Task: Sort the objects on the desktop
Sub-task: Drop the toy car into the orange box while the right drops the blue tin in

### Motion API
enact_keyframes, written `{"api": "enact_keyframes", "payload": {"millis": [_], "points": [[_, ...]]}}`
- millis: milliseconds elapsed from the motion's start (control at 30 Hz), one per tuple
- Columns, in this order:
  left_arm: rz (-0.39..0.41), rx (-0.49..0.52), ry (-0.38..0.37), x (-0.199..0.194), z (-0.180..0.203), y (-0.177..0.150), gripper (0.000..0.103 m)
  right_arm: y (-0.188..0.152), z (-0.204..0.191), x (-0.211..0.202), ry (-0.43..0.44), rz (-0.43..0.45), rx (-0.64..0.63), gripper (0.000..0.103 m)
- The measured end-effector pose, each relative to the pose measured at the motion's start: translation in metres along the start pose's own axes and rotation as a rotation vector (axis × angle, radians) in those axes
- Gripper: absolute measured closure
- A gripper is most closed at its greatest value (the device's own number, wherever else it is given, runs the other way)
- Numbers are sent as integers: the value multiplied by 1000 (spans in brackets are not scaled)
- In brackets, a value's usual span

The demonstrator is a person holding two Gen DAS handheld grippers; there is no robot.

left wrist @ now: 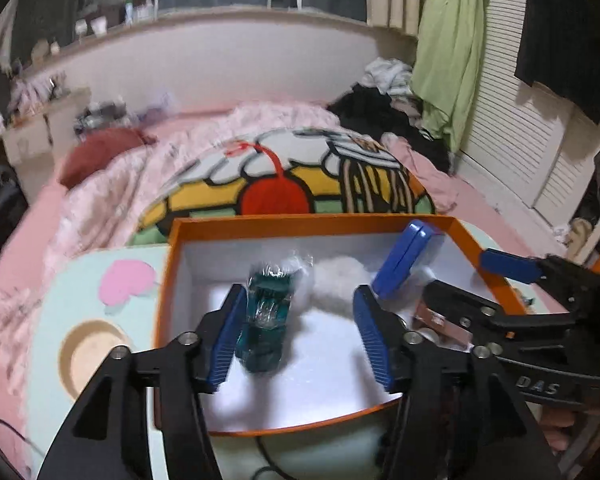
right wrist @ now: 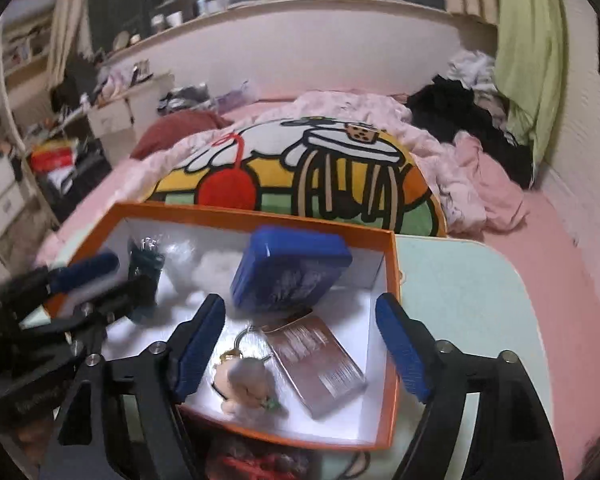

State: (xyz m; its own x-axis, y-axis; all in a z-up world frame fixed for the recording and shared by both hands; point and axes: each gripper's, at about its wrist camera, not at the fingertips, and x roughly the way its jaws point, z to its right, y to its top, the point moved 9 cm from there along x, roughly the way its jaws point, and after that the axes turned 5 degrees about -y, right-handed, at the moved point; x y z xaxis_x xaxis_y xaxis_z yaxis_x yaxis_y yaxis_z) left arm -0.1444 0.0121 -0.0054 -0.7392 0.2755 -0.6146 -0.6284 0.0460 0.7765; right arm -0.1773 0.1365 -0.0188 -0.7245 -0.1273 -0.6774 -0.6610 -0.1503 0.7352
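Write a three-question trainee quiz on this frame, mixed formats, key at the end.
1. True or false: the left tongs are clamped on the teal wrapped bottle.
2. Multiple choice: the blue case in the orange box is A) lying flat, B) propped at a tilt, C) outside the box.
3. Fill in: between the right tongs' fingers lie a brown card pack and a small plush ____.

Key: 1 false, the tongs are open and the bottle sits by the left finger; 2 B; 3 keychain.
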Motion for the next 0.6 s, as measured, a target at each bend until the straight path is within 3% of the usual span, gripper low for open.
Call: {"api": "enact_keyframes", "payload": {"millis": [133,267,467,600], "points": [[69,-17,-40,-29,7,8,38,7,6,-38,-4,114,47,20],[71,-5,-58,-59,17,-3,22,-7,1,-88,54,187,68,12],[-19,70,-39,-81,24,-79,22,-80,-15,-125,97,155,-46,11],[-120,105,27,-65,20,-130,20,-122,5,-129,42,139,-28,11]]}}
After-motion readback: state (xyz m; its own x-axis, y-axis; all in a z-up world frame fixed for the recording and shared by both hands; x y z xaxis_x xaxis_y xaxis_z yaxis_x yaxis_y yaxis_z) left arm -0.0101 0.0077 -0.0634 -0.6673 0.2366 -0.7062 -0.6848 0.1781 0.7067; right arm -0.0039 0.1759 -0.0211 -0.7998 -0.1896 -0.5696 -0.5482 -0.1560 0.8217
